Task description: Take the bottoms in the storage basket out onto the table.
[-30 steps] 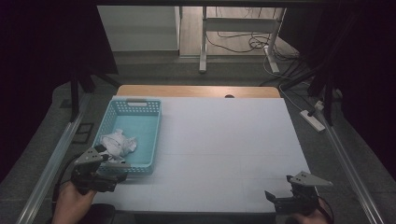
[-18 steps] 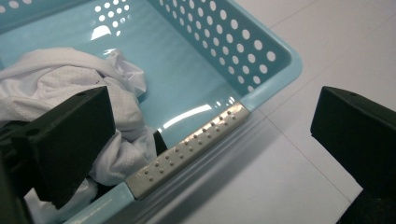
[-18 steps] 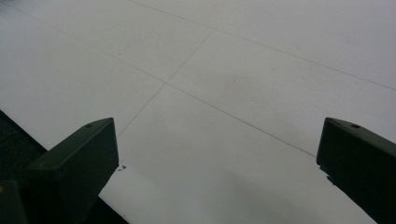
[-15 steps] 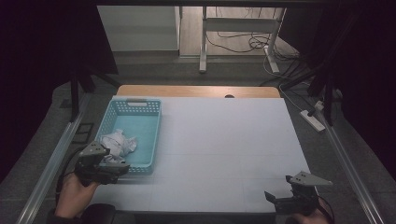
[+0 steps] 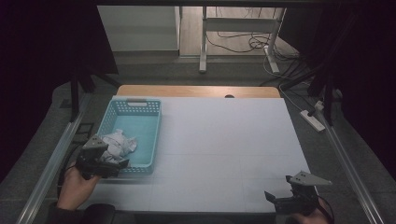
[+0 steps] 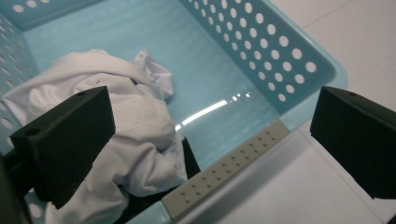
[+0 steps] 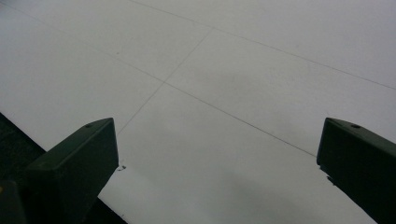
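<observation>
- High view: your left gripper sits over the near end of the blue basket, at the table's left side, and its jaws stand wide apart with nothing between them.
- Left gripper view: the white cloth lies crumpled in the near corner of the basket, bunched into soft folds, with something dark under its near edge. One jaw hangs over the cloth; the other is out past the basket's rim, above the white table.
- The basket has rows of round holes in its walls and a grey strip along the near rim.
- Right gripper view: your right gripper is spread wide over bare tabletop near the front edge, well apart from the basket, holding nothing.
</observation>
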The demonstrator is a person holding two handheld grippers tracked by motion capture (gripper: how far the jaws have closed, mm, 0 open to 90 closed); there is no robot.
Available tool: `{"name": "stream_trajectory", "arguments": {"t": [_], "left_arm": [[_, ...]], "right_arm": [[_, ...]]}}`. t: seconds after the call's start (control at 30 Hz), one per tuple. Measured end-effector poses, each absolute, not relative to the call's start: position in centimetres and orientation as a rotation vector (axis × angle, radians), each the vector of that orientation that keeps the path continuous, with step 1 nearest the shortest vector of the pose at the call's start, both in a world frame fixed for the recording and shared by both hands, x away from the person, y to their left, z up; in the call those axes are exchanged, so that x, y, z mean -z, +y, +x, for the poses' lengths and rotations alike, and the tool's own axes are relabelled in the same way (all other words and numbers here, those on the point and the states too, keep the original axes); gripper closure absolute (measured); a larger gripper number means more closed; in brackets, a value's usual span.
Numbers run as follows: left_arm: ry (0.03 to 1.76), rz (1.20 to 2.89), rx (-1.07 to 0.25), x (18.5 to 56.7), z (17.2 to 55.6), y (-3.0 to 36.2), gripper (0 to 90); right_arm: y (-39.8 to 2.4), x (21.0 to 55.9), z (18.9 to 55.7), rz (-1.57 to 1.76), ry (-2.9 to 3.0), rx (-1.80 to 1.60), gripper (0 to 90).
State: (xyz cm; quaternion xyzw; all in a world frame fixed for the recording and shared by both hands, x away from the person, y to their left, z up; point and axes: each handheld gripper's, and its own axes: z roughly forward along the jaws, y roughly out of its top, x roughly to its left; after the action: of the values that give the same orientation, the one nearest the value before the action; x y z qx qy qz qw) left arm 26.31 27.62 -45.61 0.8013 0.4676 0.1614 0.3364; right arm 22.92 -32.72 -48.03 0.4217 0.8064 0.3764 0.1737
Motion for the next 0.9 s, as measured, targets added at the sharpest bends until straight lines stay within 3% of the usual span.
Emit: {"name": "stream_trajectory", "arguments": {"t": [0.9], "left_arm": [[1.307, 2.184, -0.344, 46.6, 31.1, 28.5, 0.0]], "right_arm": [[-32.7, 48.1, 23.0, 1.194, 2.3, -1.066, 0.0]]}}
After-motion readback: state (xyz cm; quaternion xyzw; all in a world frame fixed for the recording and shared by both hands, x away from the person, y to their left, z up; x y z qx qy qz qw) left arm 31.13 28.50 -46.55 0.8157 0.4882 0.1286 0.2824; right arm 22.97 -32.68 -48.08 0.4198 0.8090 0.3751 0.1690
